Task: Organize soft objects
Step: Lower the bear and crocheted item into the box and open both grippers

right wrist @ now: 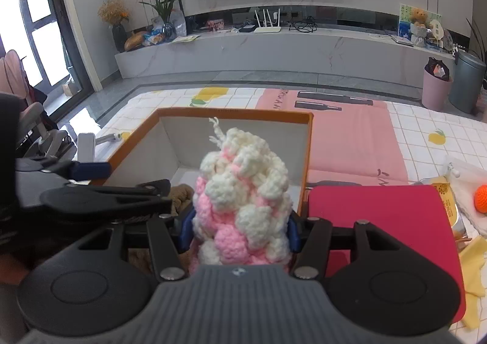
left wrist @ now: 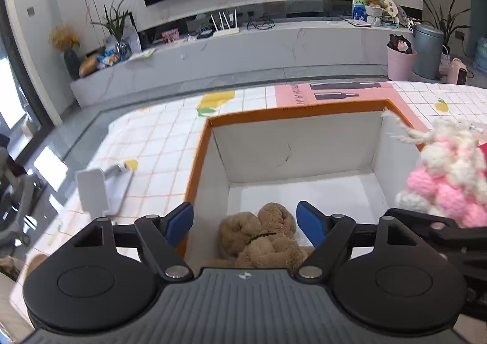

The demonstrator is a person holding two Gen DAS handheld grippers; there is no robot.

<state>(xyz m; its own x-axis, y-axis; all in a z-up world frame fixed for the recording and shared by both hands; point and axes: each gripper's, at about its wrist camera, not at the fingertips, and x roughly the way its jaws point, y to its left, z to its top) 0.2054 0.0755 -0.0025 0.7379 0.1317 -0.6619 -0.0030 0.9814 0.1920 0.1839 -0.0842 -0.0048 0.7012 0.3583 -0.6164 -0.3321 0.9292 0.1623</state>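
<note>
An open box (left wrist: 210, 143) with an orange rim and white inside stands on the tiled tablecloth. A brown plush bear (left wrist: 264, 237) lies on the box floor at its near end. My left gripper (left wrist: 245, 222) hangs open over it, its blue pads clear of the plush on both sides. A pink and white knitted toy (right wrist: 243, 207) stands upright between the blue pads of my right gripper (right wrist: 240, 233), which is shut on it at the box's (right wrist: 307, 143) near right edge. The same toy (left wrist: 447, 173) shows at the right in the left wrist view.
A red flat pad (right wrist: 380, 219) lies right of the box, with an orange knitted ball (right wrist: 481, 196) and yellow cloth (right wrist: 471, 271) further right. A white device (left wrist: 92, 191) stands left of the box. Pink printed mat (right wrist: 350, 137) lies beyond.
</note>
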